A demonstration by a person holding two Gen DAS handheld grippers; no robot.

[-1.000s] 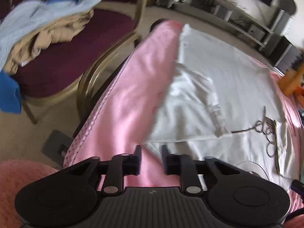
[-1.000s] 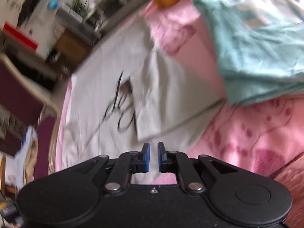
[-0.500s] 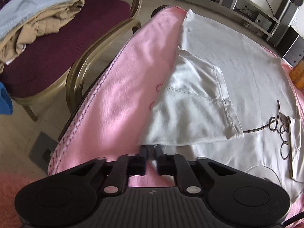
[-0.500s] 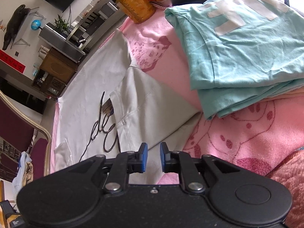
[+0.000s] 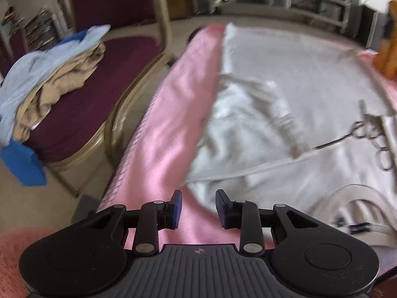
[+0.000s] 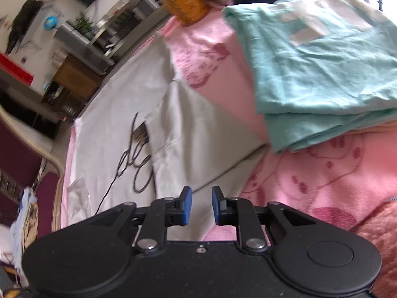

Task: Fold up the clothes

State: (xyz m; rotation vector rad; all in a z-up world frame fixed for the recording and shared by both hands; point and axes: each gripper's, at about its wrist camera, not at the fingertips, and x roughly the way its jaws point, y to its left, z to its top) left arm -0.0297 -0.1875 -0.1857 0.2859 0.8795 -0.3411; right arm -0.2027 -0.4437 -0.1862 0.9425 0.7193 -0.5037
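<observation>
A white T-shirt (image 5: 285, 79) with dark script print lies flat on the pink blanket (image 5: 171, 114), both sleeves folded inward. The left sleeve (image 5: 243, 134) lies over the shirt's body. My left gripper (image 5: 198, 209) is open just above the shirt's near left shoulder edge, holding nothing. In the right wrist view the same T-shirt (image 6: 119, 114) shows its folded right sleeve (image 6: 198, 144). My right gripper (image 6: 200, 204) is open over the shirt's near edge, nothing between its fingers.
A maroon chair (image 5: 94, 99) with a gold frame stands left of the bed, holding a heap of light blue and beige clothes (image 5: 47, 82). A folded teal shirt (image 6: 320, 59) lies on the pink blanket at right. An orange plush toy (image 6: 183, 2) sits at the far end.
Both grippers were shut on the shirt's edges half a second ago and have opened and drawn back slightly. The sleeves stay folded on the shirt.
</observation>
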